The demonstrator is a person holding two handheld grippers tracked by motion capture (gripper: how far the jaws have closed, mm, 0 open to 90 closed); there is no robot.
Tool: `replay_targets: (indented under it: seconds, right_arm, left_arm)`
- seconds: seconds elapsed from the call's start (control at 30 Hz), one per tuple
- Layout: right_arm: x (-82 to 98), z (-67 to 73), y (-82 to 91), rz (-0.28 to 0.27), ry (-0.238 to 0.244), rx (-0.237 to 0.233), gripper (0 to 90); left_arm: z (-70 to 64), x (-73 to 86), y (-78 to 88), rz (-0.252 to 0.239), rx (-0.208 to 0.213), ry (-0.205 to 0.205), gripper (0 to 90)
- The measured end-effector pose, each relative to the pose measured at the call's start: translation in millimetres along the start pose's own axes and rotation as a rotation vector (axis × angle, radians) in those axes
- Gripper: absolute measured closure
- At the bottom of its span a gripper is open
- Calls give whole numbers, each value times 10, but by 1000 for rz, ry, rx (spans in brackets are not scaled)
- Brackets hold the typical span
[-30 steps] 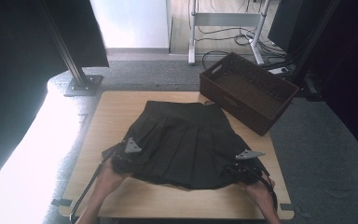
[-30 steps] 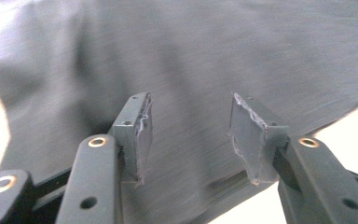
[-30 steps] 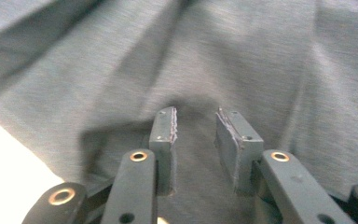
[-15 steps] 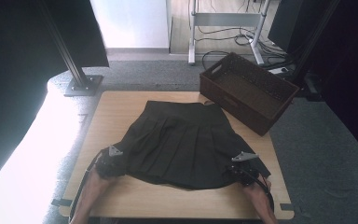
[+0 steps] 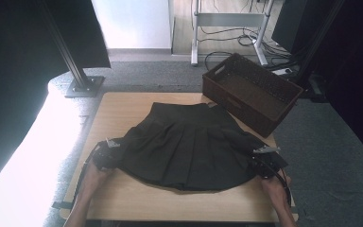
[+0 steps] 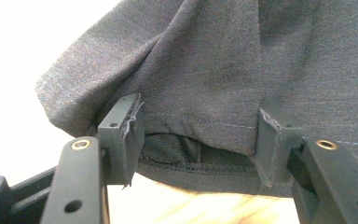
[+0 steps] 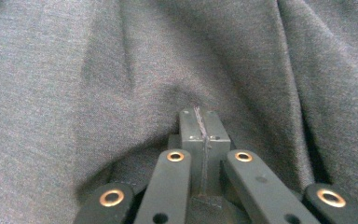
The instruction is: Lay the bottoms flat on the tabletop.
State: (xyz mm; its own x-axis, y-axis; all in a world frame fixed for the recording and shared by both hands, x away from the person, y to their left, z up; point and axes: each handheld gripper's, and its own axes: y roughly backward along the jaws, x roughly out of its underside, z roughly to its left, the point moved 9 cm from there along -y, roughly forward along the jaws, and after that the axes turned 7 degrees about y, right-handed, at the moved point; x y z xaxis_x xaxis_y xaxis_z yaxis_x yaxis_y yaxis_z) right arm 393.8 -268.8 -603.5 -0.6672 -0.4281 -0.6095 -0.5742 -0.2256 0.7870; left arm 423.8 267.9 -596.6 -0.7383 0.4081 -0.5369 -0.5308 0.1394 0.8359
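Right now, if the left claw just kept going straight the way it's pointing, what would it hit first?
The dark skirt. The left claw stands open with the skirt's hem edge lying between its jaws, so going straight on would likely push it deeper into the fabric; how far in it already sits is hard to judge.
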Motion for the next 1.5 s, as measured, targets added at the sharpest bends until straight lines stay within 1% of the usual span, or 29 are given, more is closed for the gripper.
replay_targets:
  seconds: [0.03, 0.1, 0.13, 0.17, 0.23, 0.27, 0.3, 0.37, 0.47, 0.53, 0.6, 0.67, 0.73, 0.77, 0.83, 0.87, 0.93, 1.0, 1.07, 1.1, 1.17, 1.2, 1.27, 1.3, 1.37, 1.4, 1.43, 1.47, 1.5]
  right_arm:
    - [-2, -15, -4, 1, 0, 2, 888]
    - [-5, -68, -11, 9, 3, 20, 888]
    - [-6, -100, -15, 15, 1, 33, 888]
    - [-7, -122, -18, 18, -6, 37, 888]
    - [-7, -126, -19, 17, -11, 35, 888]
    - [-3, -115, -15, 16, -11, 36, 888]
    - [2, -86, -7, 15, -13, 27, 888]
    - [16, 13, 17, 11, -10, -9, 888]
    - [31, 197, 51, 2, 13, -54, 887]
    - [31, 339, 67, -12, 21, -96, 887]
    - [24, 495, 79, -25, 31, -138, 886]
    - [8, 652, 84, -34, 51, -169, 886]
    - [-16, 811, 84, -43, 68, -208, 886]
    - [-29, 875, 83, -43, 83, -219, 885]
    - [-52, 964, 85, -35, 103, -236, 881]
    - [-62, 980, 96, -25, 118, -234, 846]
    - [-123, 940, 156, -29, 145, -204, 800]
    - [-232, 860, 259, -65, 129, -184, 767]
    - [-345, 775, 342, -105, 117, -160, 703]
    - [-392, 746, 365, -119, 112, -154, 685]
    - [-453, 723, 366, -135, 104, -153, 650]
    - [-466, 727, 348, -138, 102, -157, 639]
    - [-454, 754, 291, -132, 102, -165, 623]
    - [-436, 770, 261, -127, 103, -169, 619]
    - [-393, 790, 211, -119, 102, -176, 615]
    - [-374, 788, 197, -116, 99, -178, 615]
    - [-361, 777, 189, -114, 95, -177, 614]
    - [-352, 762, 189, -113, 92, -176, 615]
    - [-350, 745, 193, -115, 87, -171, 614]
  left_arm:
    - [14, -3, -4, 4, 4, 2, 406]
    - [98, -19, -21, 5, -23, 9, 402]
    - [129, -28, -32, 4, -26, 22, 403]
    - [133, -32, -38, 3, -11, 31, 409]
    - [90, -24, -25, 5, 5, 23, 477]
    - [41, -14, -10, 11, 10, 9, 523]
    - [-23, -4, 8, 17, 13, -5, 543]
    - [-184, 22, 50, 23, 40, -45, 559]
    - [-443, 70, 111, 26, 109, -76, 545]
    - [-604, 105, 152, 29, 138, -103, 521]
    - [-752, 134, 187, 30, 172, -121, 511]
    - [-908, 154, 212, 27, 221, -130, 503]
    - [-1004, 164, 244, 30, 236, -160, 495]
    - [-1027, 155, 272, 28, 242, -165, 483]
    - [-1013, 89, 383, 1, 245, -161, 466]
    - [-987, 29, 459, -24, 244, -151, 465]
    - [-935, -126, 623, -76, 239, -131, 462]
    - [-933, -303, 741, -121, 246, -123, 452]
    - [-995, -469, 764, -149, 256, -119, 449]
    - [-1044, -529, 733, -145, 263, -123, 449]
    - [-1126, -597, 588, -107, 259, -133, 449]
    - [-1157, -608, 495, -84, 250, -136, 452]
    - [-1205, -593, 318, -42, 256, -119, 483]
    - [-1220, -569, 235, -18, 247, -113, 508]
    - [-1255, -521, 123, 17, 237, -127, 624]
    - [-1277, -519, 115, 16, 237, -143, 738]
    - [-1293, -559, 155, -14, 229, -146, 854]
    - [-1320, -627, 240, -63, 237, -138, 887]
    - [-1369, -705, 348, -112, 273, -122, 890]
